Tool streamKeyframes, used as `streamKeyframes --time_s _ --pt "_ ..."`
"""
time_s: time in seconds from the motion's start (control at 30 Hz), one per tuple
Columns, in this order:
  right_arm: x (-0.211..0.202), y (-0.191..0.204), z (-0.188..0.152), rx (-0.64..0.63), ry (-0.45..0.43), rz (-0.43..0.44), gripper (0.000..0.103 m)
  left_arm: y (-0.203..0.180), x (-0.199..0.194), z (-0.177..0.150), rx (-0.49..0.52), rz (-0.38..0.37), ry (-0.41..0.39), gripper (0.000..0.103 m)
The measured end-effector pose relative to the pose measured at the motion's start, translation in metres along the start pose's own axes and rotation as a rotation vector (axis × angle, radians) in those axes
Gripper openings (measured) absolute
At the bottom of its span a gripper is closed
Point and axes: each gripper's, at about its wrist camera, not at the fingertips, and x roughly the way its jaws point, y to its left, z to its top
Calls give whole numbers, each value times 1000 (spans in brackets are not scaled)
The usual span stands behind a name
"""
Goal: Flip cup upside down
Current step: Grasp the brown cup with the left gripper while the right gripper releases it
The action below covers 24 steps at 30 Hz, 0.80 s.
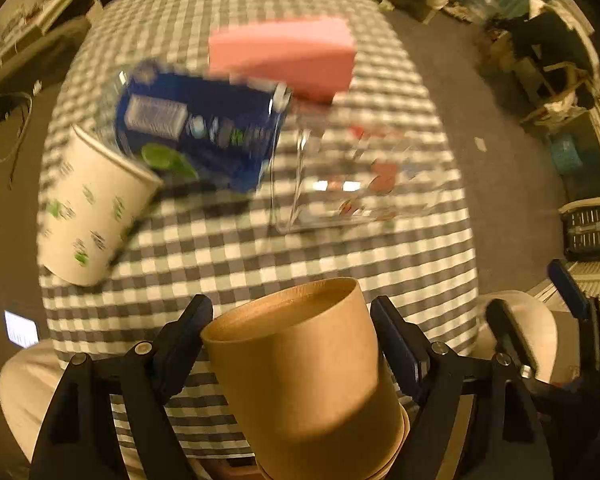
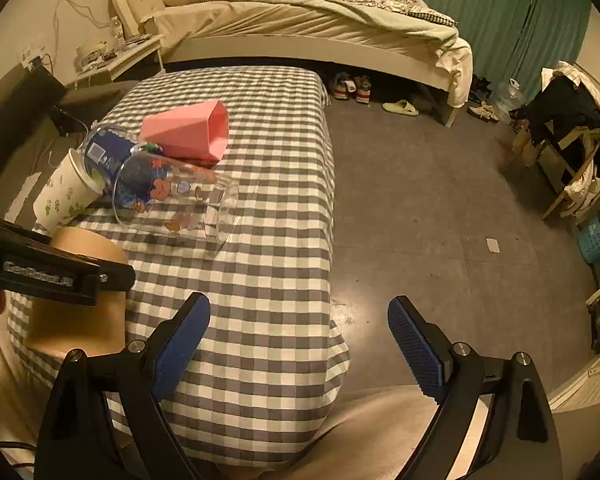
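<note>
My left gripper (image 1: 292, 320) is shut on a brown paper cup (image 1: 304, 364), held bottom-up and slightly tilted over the near end of the checkered table (image 1: 260, 252). The recessed base faces up. In the right wrist view the same cup (image 2: 84, 316) shows at the left, partly hidden behind the left gripper's black finger (image 2: 60, 272). My right gripper (image 2: 300, 332) is open and empty, above the table's near right edge.
On the table lie a pink cup (image 2: 188, 132), a blue-labelled clear cup (image 2: 108, 152), a clear cup with cartoon prints (image 2: 176, 200) and a white cup with green leaves (image 2: 66, 196). Grey floor lies to the right, and a bed (image 2: 300, 28) stands behind.
</note>
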Motion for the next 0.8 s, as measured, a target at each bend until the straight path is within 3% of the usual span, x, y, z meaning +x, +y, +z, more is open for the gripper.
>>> streamKeyframes --time_s 0.3,0.4,0.53,0.63,0.7,0.8 --pt "-11 12 -2 -18 -17 -4 91 2 -54 -3 40 109 -360 83" --pt "-11 18 -5 -25 -9 -3 91 1 -46 -8 67 201 -508 83" --pt "-12 23 -8 -34 -7 -10 91 -10 -27 -33 188 361 -732 83" --pt "-11 24 -8 -34 -5 -13 91 -12 -6 -44 219 360 -745 83" --pt "-11 25 -7 -40 -5 -18 91 -13 -5 -52 236 364 -790 83" --pt "-12 27 -6 -47 -7 -23 91 -11 -6 -57 242 358 -785 83"
